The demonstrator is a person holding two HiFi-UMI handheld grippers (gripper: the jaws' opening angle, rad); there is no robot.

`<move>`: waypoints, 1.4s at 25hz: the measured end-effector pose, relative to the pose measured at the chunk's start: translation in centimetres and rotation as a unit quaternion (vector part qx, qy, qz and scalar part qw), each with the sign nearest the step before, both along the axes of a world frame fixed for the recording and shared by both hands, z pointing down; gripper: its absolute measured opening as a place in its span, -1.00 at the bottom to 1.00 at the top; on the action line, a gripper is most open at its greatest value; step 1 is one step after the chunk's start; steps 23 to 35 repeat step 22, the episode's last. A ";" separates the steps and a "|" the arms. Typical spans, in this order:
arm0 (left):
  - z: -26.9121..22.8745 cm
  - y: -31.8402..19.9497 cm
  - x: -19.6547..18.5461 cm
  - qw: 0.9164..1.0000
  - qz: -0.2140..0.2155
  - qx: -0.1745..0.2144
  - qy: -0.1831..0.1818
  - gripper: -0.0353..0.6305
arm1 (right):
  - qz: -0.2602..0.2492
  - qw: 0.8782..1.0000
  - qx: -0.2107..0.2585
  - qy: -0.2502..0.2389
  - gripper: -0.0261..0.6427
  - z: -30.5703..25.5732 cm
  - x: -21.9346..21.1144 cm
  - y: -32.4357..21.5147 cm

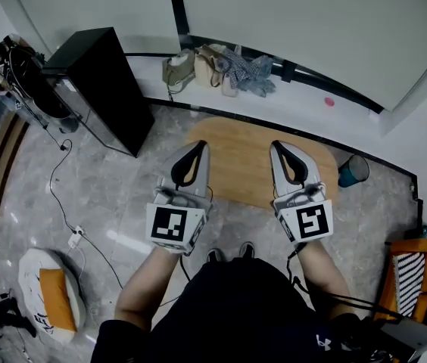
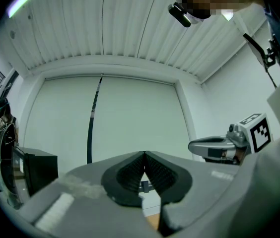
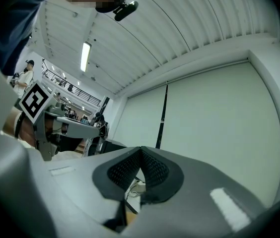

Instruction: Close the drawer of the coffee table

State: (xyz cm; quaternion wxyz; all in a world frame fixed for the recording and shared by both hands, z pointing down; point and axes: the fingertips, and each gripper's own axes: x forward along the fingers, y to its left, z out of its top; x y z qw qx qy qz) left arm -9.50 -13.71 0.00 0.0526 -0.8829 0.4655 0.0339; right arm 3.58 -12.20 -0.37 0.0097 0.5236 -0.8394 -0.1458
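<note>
In the head view a light wooden oval coffee table (image 1: 240, 153) stands on the marble floor in front of me. No drawer shows from above. My left gripper (image 1: 197, 145) is held over the table's left part, jaws shut with nothing between them. My right gripper (image 1: 280, 147) hovers over the right part, likewise shut and empty. In the left gripper view the left gripper (image 2: 144, 155) has its black pads met at the tips, facing a pale wall. The right gripper (image 3: 141, 150) in its own view is also pressed shut. Each gripper sees the other at its side.
A black cabinet (image 1: 104, 85) stands at the left. Bags and cloth (image 1: 217, 70) lie on the ledge behind the table. A blue bin (image 1: 352, 171) sits by the table's right end. A cable and plug (image 1: 73, 237) trail on the floor; an orange-and-white cushion (image 1: 51, 293) lies lower left.
</note>
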 end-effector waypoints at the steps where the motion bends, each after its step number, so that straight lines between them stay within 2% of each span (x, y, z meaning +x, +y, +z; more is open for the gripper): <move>1: 0.0 0.0 0.1 1.000 0.001 0.000 -0.001 -0.88 | 0.000 1.000 0.000 -0.001 -0.92 0.0 0.1 0.0; 35: 0.7 0.1 1.8 1.000 0.003 -0.008 -0.010 -0.88 | 0.003 1.000 -0.010 -0.010 -0.92 1.0 1.9 0.0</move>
